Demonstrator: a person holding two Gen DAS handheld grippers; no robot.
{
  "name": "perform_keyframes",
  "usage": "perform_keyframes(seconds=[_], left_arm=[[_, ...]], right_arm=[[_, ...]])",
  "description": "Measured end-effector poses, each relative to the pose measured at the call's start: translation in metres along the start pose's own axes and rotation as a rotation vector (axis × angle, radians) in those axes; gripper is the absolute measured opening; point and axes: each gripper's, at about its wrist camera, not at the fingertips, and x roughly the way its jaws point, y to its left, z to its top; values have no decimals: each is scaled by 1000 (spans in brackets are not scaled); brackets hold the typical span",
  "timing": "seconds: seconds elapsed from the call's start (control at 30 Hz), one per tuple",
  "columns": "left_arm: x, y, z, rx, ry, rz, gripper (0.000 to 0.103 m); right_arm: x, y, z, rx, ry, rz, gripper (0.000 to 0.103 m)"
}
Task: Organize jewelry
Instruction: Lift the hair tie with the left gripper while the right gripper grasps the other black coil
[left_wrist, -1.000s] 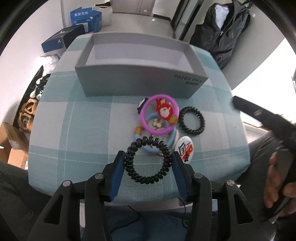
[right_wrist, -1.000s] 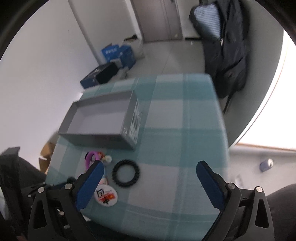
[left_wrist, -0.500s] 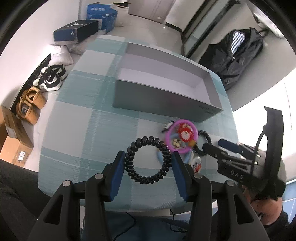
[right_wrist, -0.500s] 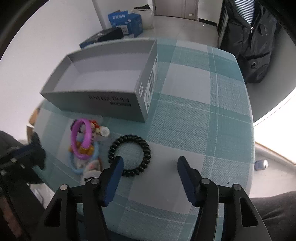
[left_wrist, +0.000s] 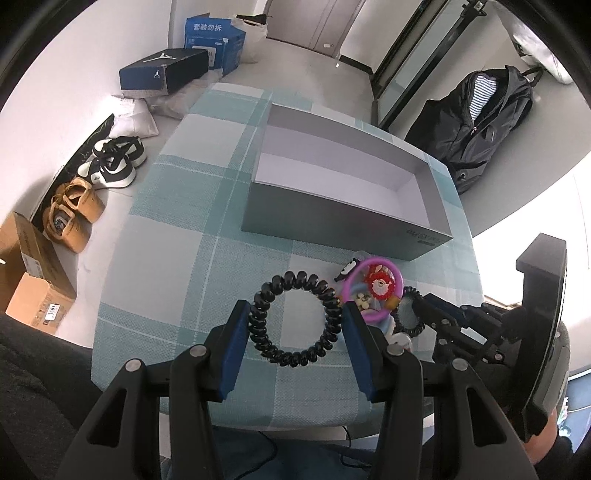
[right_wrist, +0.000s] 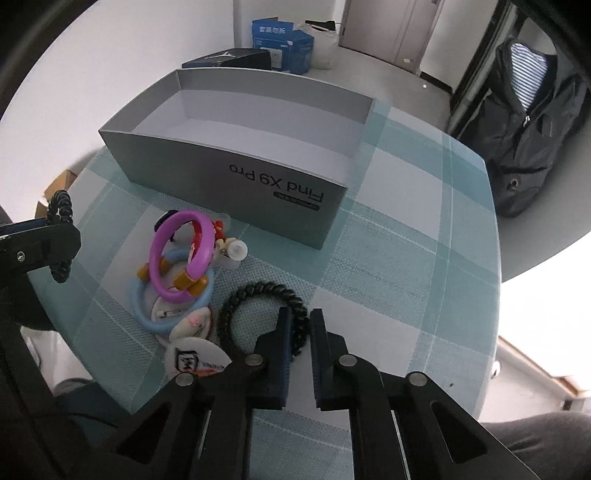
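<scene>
My left gripper (left_wrist: 293, 317) is shut on a black spiral hair tie (left_wrist: 295, 319) and holds it above the checked tablecloth (left_wrist: 177, 206). My right gripper (right_wrist: 298, 325) has closed on the rim of a black beaded bracelet (right_wrist: 258, 295) that lies on the cloth. To its left lies a pile: a purple bangle (right_wrist: 184, 254), a light blue ring (right_wrist: 147, 314), badges (right_wrist: 195, 362) and small charms. The empty grey box (right_wrist: 258, 122) stands behind the pile; it also shows in the left wrist view (left_wrist: 343, 192).
Shoes (left_wrist: 110, 166), cardboard boxes (left_wrist: 33, 280) and blue boxes (left_wrist: 214, 37) are on the floor to the left. A black jacket (left_wrist: 487, 114) hangs at the right. The table edge runs close in front of both grippers.
My left gripper lifted the spiral hair tie off the pile and drew back left. My right gripper moved in to the beaded bracelet and closed from wide open onto its rim.
</scene>
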Motion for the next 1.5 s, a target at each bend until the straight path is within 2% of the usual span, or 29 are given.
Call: perform_keyframes(seconds=[0.1, 0.23, 0.53, 0.83, 0.97, 1.17, 1.37, 1.5], left_arm=[[-2, 0, 0, -3, -4, -2, 45], [-4, 0, 0, -8, -12, -4, 45], [-9, -4, 2, 2, -35, -3, 45], [-20, -10, 17, 20, -52, -24, 45], [-26, -9, 30, 23, -51, -41, 45], [-34, -18, 58, 93, -73, -35, 45], [-33, -31, 85, 209, -90, -21, 45], [-20, -30, 95, 185, -54, -41, 45]], right_arm=[[-2, -12, 1, 44, 5, 49, 8], [-3, -22, 1, 93, 0, 73, 8], [-19, -51, 3, 214, -66, 127, 8], [-54, -72, 4, 300, -196, 225, 8], [-83, -84, 6, 328, -289, 278, 8], [-112, -97, 44, 293, -360, 328, 8], [-123, -94, 89, 208, -383, 376, 8], [-111, -84, 112, 174, -355, 404, 8]])
